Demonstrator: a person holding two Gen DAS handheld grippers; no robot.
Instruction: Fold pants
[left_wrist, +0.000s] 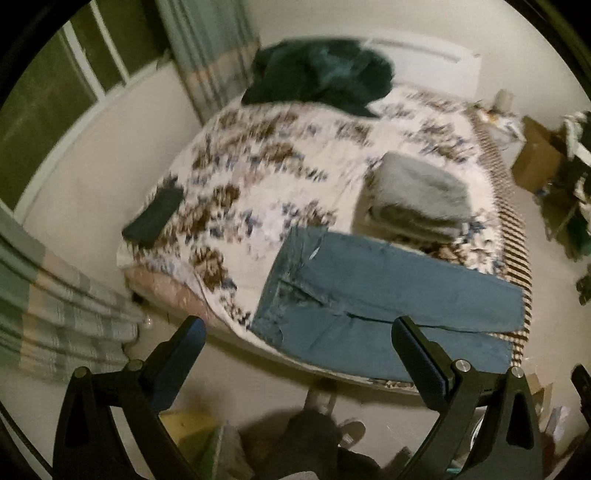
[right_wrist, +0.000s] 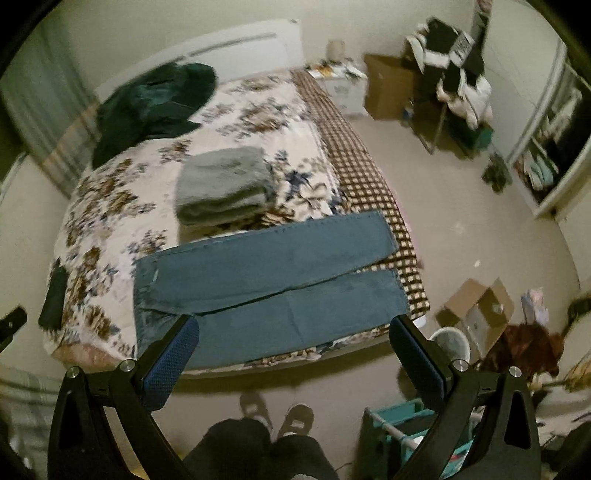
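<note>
Blue jeans (left_wrist: 373, 295) lie flat on the near edge of the bed, waist to the left and both legs stretched to the right, also shown in the right wrist view (right_wrist: 273, 280). My left gripper (left_wrist: 299, 325) is open and empty, held high above the bed's near edge over the waist and thighs. My right gripper (right_wrist: 295, 325) is open and empty, held high above the jeans' legs. Neither touches the jeans.
The bed has a floral cover (right_wrist: 110, 206) and a checked blanket (right_wrist: 362, 173) at its right side. A folded grey stack (right_wrist: 225, 184) sits behind the jeans. A dark green garment (right_wrist: 151, 107) lies at the head. Boxes (right_wrist: 476, 314), a bin and a clothes rack stand on the floor to the right.
</note>
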